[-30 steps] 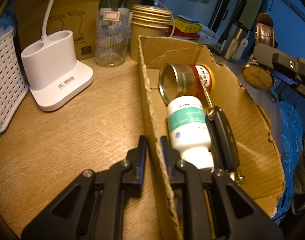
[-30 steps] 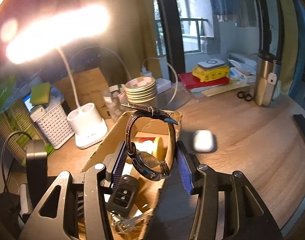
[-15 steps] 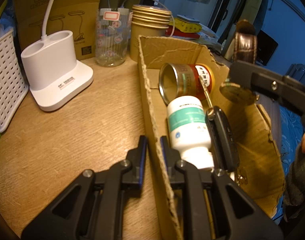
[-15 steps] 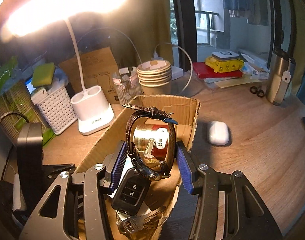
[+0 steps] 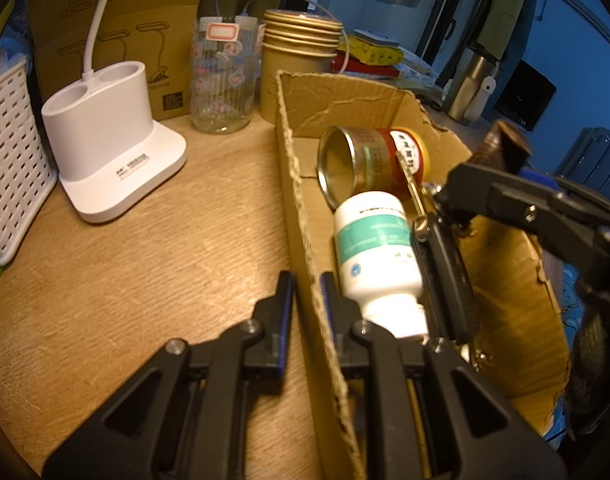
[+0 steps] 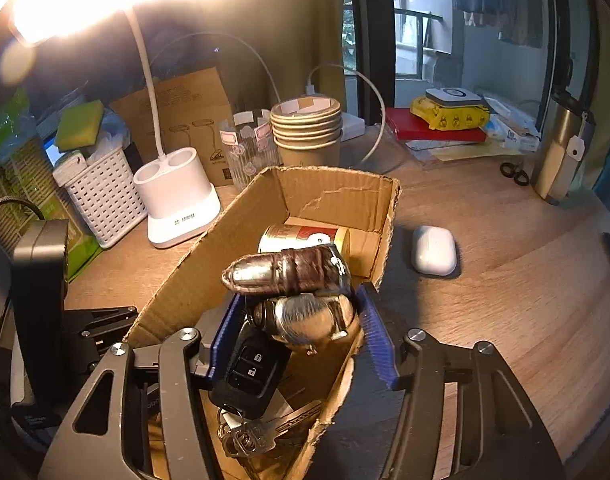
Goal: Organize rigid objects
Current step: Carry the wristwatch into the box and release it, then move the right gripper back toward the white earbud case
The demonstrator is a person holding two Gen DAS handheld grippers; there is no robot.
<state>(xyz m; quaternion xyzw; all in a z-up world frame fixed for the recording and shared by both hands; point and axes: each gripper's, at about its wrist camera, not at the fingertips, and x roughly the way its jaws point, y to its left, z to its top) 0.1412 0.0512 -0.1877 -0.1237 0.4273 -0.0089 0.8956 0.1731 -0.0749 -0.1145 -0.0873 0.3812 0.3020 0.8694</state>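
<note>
A cardboard box (image 5: 517, 312) (image 6: 337, 192) lies on the wooden desk. In it are a red-and-gold tin (image 5: 369, 160) (image 6: 305, 236), a white bottle (image 5: 375, 248) and a black car key (image 5: 445, 276) (image 6: 253, 368) with a key ring. My left gripper (image 5: 307, 292) is shut on the box's near wall. My right gripper (image 6: 301, 320) (image 5: 461, 196) is shut on a wristwatch (image 6: 305, 304) with a brown leather strap (image 5: 505, 144) and holds it low inside the box, over the car key.
A white earbud case (image 6: 433, 250) lies on the desk right of the box. A white lamp base (image 5: 113, 140) (image 6: 177, 196), a white basket (image 5: 5, 160), a sticker-covered glass (image 5: 223, 76) and stacked paper cups (image 5: 301, 56) stand behind. A steel flask (image 6: 561, 148) is far right.
My right gripper has carried the watch down and forward into the box; the watch has tipped over, strap end pointing left. My left gripper has held still on the box wall.
</note>
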